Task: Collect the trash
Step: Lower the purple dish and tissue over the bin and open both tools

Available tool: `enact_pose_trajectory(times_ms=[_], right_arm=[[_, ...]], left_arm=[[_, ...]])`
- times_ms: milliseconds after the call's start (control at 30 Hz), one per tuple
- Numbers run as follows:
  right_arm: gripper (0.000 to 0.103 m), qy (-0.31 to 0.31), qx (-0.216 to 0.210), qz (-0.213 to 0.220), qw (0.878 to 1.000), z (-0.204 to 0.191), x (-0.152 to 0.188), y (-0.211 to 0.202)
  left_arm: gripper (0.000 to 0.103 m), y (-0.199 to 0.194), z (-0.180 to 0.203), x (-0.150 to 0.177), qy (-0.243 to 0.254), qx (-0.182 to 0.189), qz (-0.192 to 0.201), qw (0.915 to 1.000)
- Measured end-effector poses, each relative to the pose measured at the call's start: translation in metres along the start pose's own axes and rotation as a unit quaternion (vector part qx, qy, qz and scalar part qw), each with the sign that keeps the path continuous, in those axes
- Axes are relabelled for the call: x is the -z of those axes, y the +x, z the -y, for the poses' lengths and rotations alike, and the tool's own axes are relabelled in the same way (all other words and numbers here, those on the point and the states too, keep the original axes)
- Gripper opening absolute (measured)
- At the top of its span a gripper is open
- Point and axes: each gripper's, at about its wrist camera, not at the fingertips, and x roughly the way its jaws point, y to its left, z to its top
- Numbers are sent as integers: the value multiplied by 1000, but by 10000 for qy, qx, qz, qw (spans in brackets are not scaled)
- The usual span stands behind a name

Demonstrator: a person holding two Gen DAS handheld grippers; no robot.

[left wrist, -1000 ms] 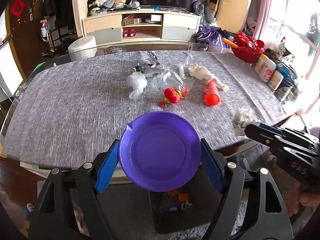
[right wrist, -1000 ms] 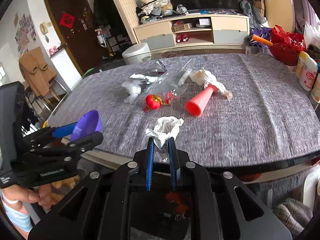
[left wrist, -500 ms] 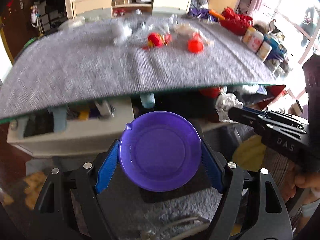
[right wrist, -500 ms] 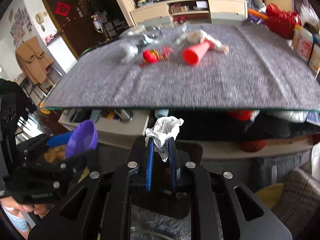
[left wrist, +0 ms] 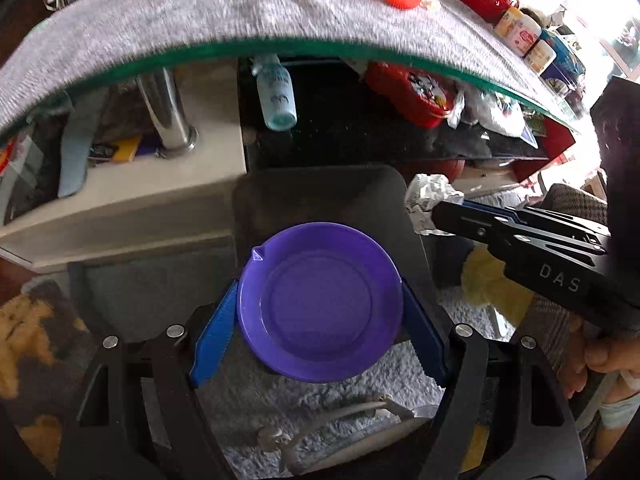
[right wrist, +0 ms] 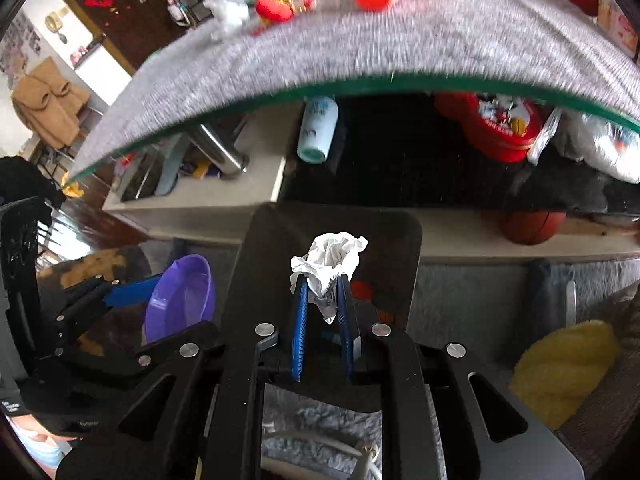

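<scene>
Worktop (left wrist: 240, 12) seen from below its edge; trash on it blurred, partly cut off. Dark bin (right wrist: 340, 224) interior unreadable. Left claw (left wrist: 320, 312) spread wide, clamping purple plate (left wrist: 320, 300). Right claw (right wrist: 322, 300) nearly closed, pinching crumpled tissue (right wrist: 330, 256) over the bin.

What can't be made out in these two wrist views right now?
- Inside of the dark bin, right wrist view: hidden behind the right hand-held gripper and its crumpled white paper wad.
- Trash left on the grey tabletop, both views: motion-blurred and cut off at the top edge.
- Underside of the round purple plastic plate in the left hand-held gripper: faces away.
</scene>
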Motion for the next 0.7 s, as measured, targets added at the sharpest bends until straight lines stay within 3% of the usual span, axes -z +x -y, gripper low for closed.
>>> enact_pose_trajectory(times_ms=[200,233,267,300,400,500,700], right_arm=[[20,135,-113,-94,9998,2,-2,5],[28,181,-111,-98,9997,3,-2,6],[43,226,-119,-87,9996,4,-2,6],[49,244,-120,-70,9996,5,-3,6],[54,290,-63,15,9996,8,-5,2],[67,363,34,157,9992,13,-9,-6],[90,447,247,465,9976,19,-20,-31]], left_arm=[[75,5,0,-1,43,32,-47,10000],[75,5,0,-1,58,29,-46,10000],[75,5,0,-2,67,13,-54,10000],[75,6,0,-2,79,-16,-66,9999],[85,5,-1,-3,88,-68,-45,9999],[94,2,-2,-4,119,-157,-1,9998],[95,-13,-7,-10,71,-294,139,9994]])
